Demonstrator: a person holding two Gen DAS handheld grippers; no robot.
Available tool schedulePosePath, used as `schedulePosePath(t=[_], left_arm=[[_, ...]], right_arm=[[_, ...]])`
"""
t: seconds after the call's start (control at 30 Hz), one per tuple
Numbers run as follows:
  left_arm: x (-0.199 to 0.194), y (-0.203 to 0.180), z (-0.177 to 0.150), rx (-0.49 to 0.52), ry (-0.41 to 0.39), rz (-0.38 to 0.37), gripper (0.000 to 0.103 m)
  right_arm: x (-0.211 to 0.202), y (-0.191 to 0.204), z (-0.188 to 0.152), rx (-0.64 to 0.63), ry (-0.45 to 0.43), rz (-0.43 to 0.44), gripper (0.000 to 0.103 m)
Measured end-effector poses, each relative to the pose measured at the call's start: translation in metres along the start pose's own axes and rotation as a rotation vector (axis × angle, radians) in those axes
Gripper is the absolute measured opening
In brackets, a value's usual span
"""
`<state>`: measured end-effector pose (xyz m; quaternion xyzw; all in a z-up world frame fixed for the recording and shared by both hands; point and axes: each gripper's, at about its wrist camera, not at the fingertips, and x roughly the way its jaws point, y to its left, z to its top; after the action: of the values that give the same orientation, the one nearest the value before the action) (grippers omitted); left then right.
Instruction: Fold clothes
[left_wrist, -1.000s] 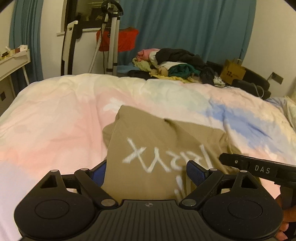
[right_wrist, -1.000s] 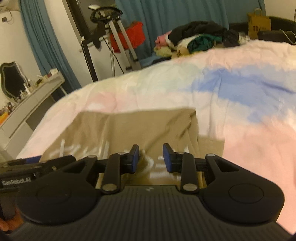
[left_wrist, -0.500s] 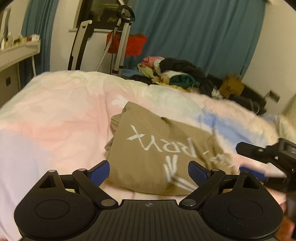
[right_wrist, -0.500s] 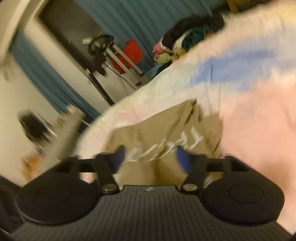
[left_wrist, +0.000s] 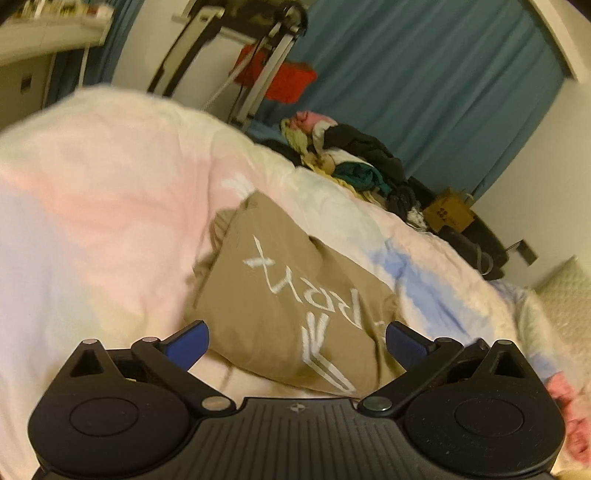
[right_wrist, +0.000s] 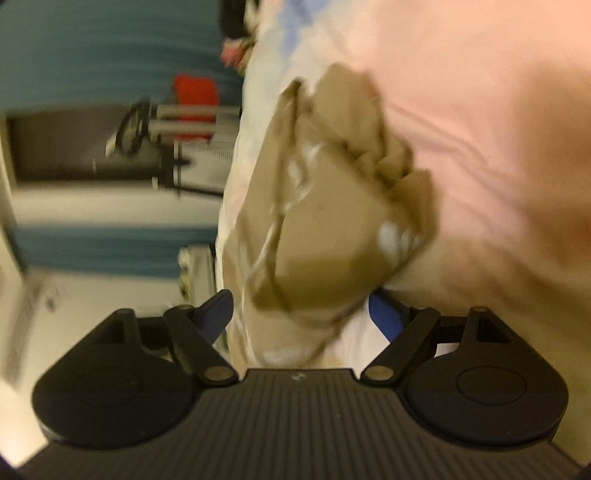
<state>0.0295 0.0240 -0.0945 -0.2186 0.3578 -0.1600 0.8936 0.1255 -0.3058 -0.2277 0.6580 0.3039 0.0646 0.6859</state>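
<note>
A tan T-shirt (left_wrist: 291, 295) with white printed lettering lies folded into a compact, roughly rectangular bundle on a bed covered by a pastel pink, white and blue duvet (left_wrist: 92, 206). The lettering faces up and reads upside down from the near side. The far left edge shows bunched layers. In the tilted, blurred right wrist view the same shirt (right_wrist: 325, 229) looks rumpled, with loose folds along one edge.

At the far end of the bed sits a heap of unfolded clothes (left_wrist: 351, 158): pink, black, green and yellowish items.

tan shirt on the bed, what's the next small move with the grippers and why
Probably bring the right gripper in around the near edge of the tan shirt and close on it. Its jaws stand wide, having just been opening, with bunched cloth between the pads but not pinched. The shirt lies rumpled on the pastel duvet, and the left gripper is also open and holds nothing.
</note>
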Motion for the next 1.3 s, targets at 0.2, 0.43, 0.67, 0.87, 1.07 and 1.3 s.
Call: schedulePosePath(t=[0.2, 0.43, 0.67, 0.87, 1.07, 1.3], left_arm=[[0.018, 0.009, -0.006, -0.112, 0.111, -0.195, 0.103], [0.067, 0.013, -0.017, -0.271, 0.277, -0.403, 0.103], [0.084, 0.067, -0.019, -0.585, 0.183, -0.375, 0.097], [0.082, 0.101, -0.027, -0.75, 0.124, -0.353, 0.075], [0.079, 0.096, -0.029, -0.704, 0.102, -0.32, 0.048], [0.069, 0.099, -0.026, -0.678, 0.085, -0.353, 0.034]], right_arm=[[0.004, -0.006, 0.006, 0.05, -0.061, -0.004, 0.047], [-0.001, 0.016, -0.002, -0.047, -0.074, 0.005, 0.021], [-0.013, 0.024, -0.002, -0.094, -0.092, 0.036, 0.02], [-0.017, 0.023, -0.004, -0.118, -0.094, 0.018, 0.02], [-0.025, 0.024, -0.008, -0.145, -0.112, 0.01, 0.02], [-0.039, 0.03, -0.013, -0.156, -0.132, 0.014, 0.02]])
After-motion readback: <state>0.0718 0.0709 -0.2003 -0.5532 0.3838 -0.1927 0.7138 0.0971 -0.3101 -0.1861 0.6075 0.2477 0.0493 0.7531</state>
